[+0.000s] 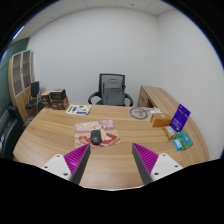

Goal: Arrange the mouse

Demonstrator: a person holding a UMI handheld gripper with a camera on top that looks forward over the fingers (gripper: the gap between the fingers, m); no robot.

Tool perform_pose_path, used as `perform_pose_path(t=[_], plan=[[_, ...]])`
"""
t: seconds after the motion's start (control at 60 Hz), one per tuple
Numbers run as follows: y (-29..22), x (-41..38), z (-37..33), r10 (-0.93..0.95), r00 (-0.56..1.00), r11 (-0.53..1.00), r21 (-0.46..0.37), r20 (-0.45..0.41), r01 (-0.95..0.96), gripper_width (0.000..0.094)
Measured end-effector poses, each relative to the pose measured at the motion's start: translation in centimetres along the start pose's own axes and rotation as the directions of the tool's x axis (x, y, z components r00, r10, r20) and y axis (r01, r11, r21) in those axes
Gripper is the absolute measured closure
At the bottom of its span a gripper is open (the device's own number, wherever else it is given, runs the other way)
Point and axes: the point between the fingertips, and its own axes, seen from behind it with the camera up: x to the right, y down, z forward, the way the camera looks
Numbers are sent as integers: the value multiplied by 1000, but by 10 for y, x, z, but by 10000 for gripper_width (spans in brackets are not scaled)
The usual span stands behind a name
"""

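Observation:
A dark mouse (96, 138) lies on a white and red mouse mat (103, 136) on the wooden table (60, 140), just ahead of my fingers. My gripper (113, 160) hangs above the table's near edge and is open, with only bare wood between the purple pads (146, 158). The mouse sits slightly to the left of the gap, closer to the left finger (78, 160).
A black office chair (113, 90) stands behind the table. A purple box (180, 117) and a teal item (181, 142) sit at the right. A round plate (138, 114), papers (79, 109) and a small dark item (108, 124) lie beyond the mat. Shelves (22, 72) stand at the left.

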Motion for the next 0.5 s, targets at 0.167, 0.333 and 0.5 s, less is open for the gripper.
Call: perform_pose_path(t=[0.167, 0.333, 0.5], plan=[[38, 33, -75, 12, 999, 1000, -17, -38, -13, 73], [62, 65, -109, 36, 995, 999, -21, -96, -38, 72], [70, 83, -118, 53, 991, 998, -17, -124, -56, 71]])
